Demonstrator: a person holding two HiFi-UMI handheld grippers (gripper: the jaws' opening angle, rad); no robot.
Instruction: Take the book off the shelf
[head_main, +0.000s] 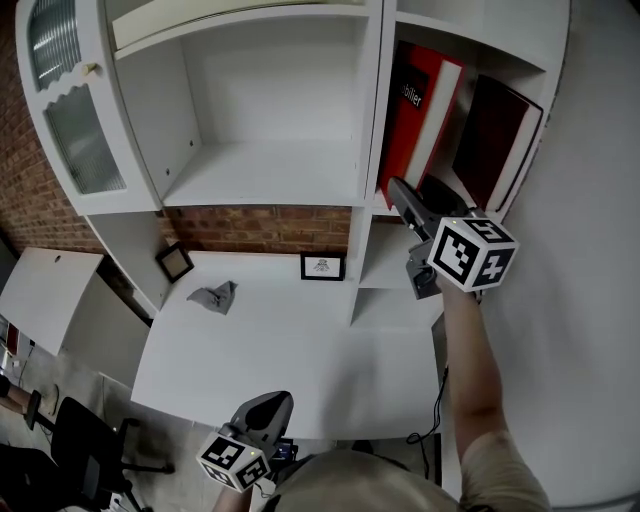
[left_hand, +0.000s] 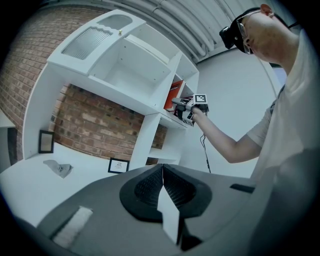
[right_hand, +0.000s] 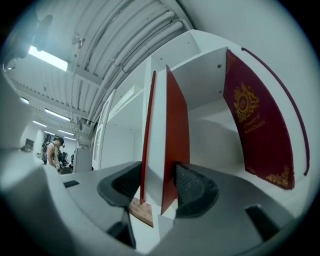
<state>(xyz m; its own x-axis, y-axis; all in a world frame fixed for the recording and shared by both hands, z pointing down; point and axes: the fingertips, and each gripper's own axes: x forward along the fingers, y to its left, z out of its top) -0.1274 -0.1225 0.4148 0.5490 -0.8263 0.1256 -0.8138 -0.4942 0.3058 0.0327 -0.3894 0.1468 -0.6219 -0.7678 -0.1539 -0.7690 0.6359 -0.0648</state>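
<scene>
A red book (head_main: 420, 110) stands upright in the upper right compartment of the white shelf unit (head_main: 365, 150). My right gripper (head_main: 400, 190) reaches up to its lower edge. In the right gripper view the red book (right_hand: 175, 130) sits between the jaws, and my right gripper (right_hand: 157, 185) has a pad against each cover. A dark maroon book (right_hand: 260, 125) leans to the right of it, also seen as the dark book (head_main: 495, 140) in the head view. My left gripper (head_main: 270, 405) hangs low near the desk's front edge, shut with nothing in it (left_hand: 162, 187).
A white desk (head_main: 280, 350) lies below the shelves, with a crumpled grey cloth (head_main: 213, 296) and two small picture frames (head_main: 322, 266) (head_main: 175, 262) against the brick wall. A glass-fronted cabinet door (head_main: 70, 100) is at the left. A black chair (head_main: 90, 440) stands at the lower left.
</scene>
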